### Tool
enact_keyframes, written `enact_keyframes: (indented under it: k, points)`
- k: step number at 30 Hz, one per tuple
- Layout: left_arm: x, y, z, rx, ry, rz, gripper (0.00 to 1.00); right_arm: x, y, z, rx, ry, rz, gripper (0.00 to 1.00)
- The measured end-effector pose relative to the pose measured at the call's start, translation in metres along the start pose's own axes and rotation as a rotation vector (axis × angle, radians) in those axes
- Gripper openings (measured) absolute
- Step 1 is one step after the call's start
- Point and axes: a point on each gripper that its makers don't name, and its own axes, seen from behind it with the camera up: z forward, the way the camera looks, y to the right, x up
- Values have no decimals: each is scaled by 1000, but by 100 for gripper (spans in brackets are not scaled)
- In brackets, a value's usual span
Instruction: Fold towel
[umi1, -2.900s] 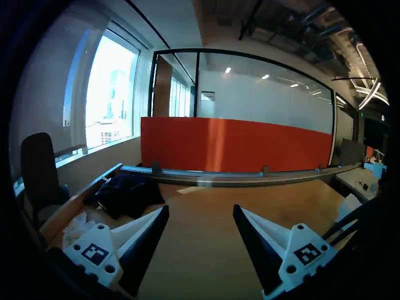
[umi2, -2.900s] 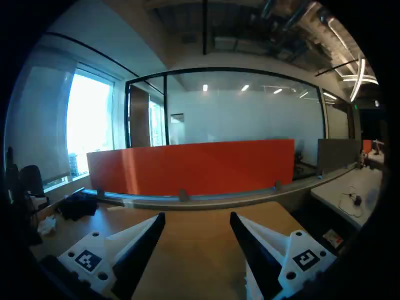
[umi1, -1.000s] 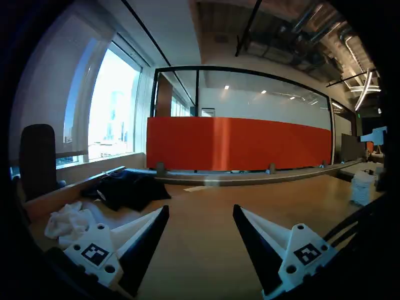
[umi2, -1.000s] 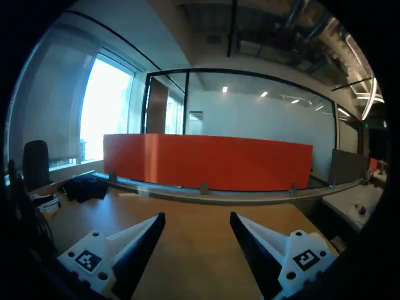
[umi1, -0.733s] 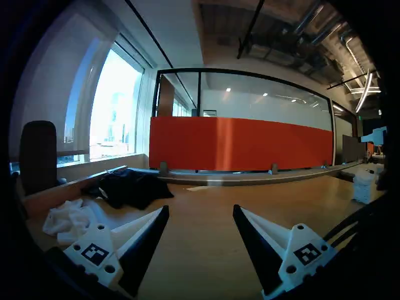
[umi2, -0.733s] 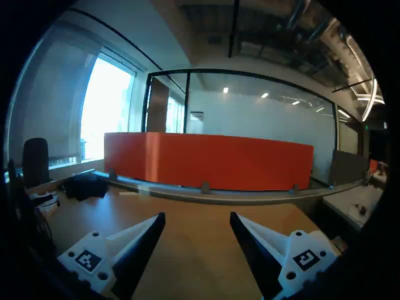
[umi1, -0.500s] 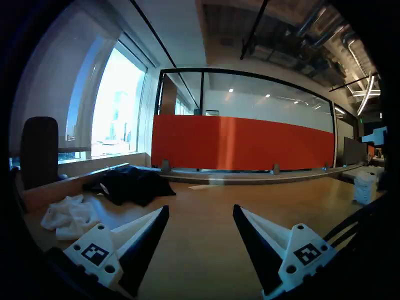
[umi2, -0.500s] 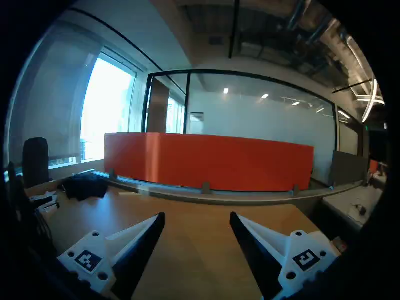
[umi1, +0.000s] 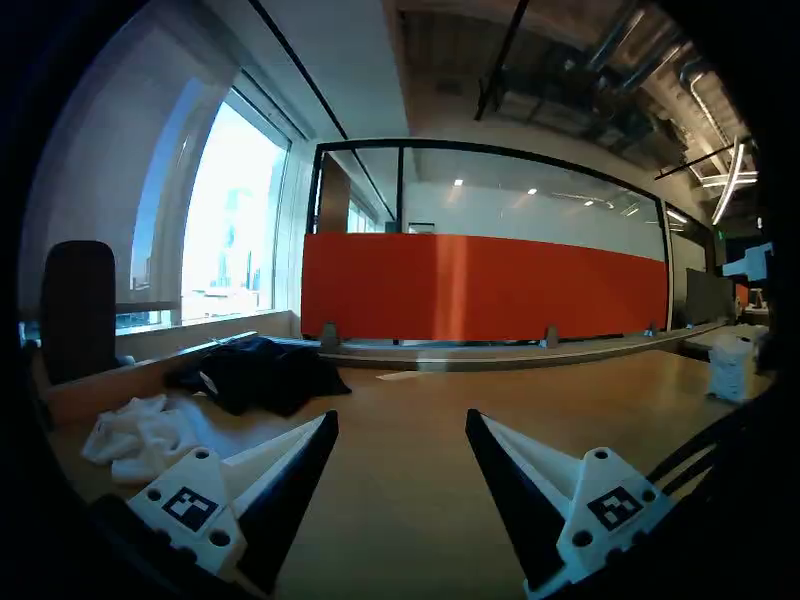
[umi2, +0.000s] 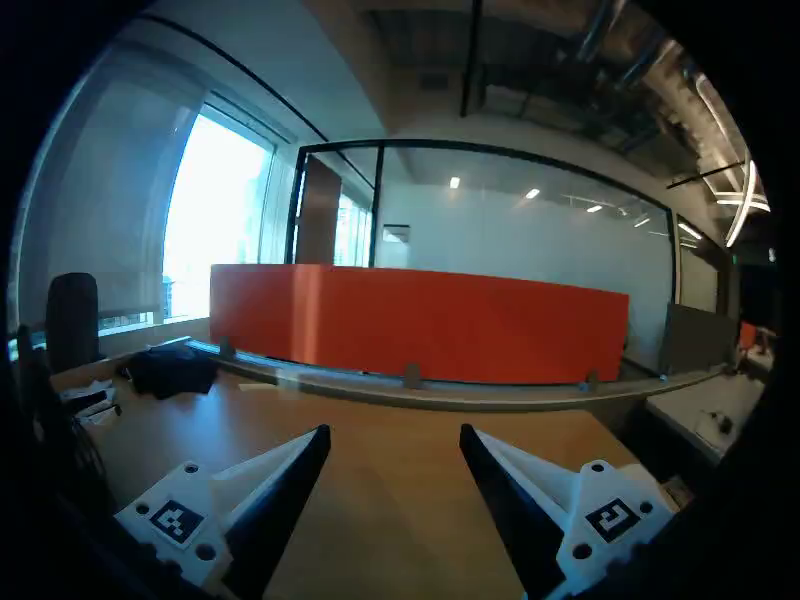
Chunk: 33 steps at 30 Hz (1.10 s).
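Dark garment (umi1: 262, 372) beside crumpled towel (umi1: 140, 438)

wooden desk (umi1: 400, 470) | orange divider (umi1: 480, 288) | bright window (umi1: 225, 230)

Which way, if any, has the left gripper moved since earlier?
Yes. The left gripper has dropped lower: the table now looks flatter beneath the orange partition.

in the left gripper view, with 12 o'clock straight ahead: the towel (umi1: 140, 440) lies on the desk (umi1: 400, 480) at 10 o'clock, with a heap of clothing (umi1: 260, 372) behind it toward 11. a partition (umi1: 480, 288) stands along the desk's far edge at 12, a stack (umi1: 733, 365) at 2, and a chair (umi1: 78, 310) beyond the desk at 9.
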Motion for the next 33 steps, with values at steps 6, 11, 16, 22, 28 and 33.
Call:
enact_keyframes:
  k: [6, 11, 16, 22, 28, 33]
  points:
    - [-2, 4, -2, -10, 1, 30, 95, 0, 8, 5, -14, 10, 2, 100]
    - [0, 5, -2, -10, 1, 32, 94, 0, 19, 7, -28, 20, 0, 100]
    - [0, 5, -2, -10, 2, 31, 94, -6, 34, 6, -46, 28, -10, 100]
    - [-1, 5, -1, -10, 2, 32, 95, -24, 52, 3, -80, 40, -6, 100]
    - [-2, 5, -2, -10, 2, 34, 95, -48, 64, 3, -106, 48, 25, 100]
    - [-3, 5, -2, -10, 2, 34, 95, -65, 65, 2, -118, 72, 50, 100]
